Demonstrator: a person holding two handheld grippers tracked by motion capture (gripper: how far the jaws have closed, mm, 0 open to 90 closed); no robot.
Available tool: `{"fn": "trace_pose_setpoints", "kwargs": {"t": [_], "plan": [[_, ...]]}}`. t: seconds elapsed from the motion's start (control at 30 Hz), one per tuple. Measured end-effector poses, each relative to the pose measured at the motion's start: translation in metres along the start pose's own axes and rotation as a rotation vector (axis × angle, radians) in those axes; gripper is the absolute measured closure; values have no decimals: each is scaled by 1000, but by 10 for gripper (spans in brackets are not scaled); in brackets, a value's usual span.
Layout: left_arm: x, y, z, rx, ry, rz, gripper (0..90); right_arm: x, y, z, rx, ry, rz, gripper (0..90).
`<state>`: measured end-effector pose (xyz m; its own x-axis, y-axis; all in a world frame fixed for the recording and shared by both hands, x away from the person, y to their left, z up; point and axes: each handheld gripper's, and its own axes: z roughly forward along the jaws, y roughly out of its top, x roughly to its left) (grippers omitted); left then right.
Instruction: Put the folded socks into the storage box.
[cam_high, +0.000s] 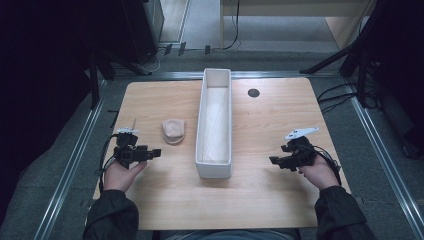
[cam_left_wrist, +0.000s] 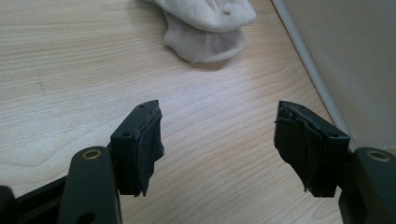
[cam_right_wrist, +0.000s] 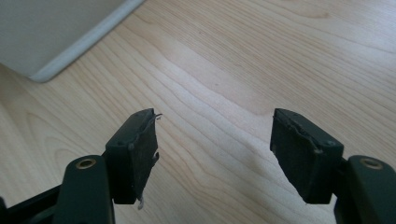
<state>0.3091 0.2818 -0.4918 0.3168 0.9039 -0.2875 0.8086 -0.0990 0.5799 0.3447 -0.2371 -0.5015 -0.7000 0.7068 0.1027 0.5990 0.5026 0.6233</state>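
Lying near desk's left edge, cream knitted sock bundle (cam_high: 173, 131) looks soft, light; pinch top fold. Left gripper (cam_high: 152, 152), right gripper (cam_high: 276, 160) agape, empty.

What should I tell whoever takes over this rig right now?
Left gripper: jaws open, empty, low over the table, aimed at the sock.
Right gripper: jaws open, empty, over bare table right of the bin.
Sock: bundled, lying on the table just left of the bin, untouched.
Bin: long white bin in the middle of the table, looks empty.
Done: nothing yet.
Left: probably grasp the sock with the left gripper and put it into the bin.
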Motion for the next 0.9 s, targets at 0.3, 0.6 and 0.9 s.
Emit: {"fn": "trace_pose_setpoints", "kwargs": {"t": [0.3, 0.6, 0.9], "plan": [[-1, 0, 1, 2, 1, 14, 318, -7, -3, -14, -73, 38, -49, 306], [0, -1, 2, 0, -2, 13, 320, -10, -2, -12, -70, 13, -42, 260], [1, -3, 4, 10, -5, 11, 319, -3, 0, -7, -22, -29, -104, 225]]}}
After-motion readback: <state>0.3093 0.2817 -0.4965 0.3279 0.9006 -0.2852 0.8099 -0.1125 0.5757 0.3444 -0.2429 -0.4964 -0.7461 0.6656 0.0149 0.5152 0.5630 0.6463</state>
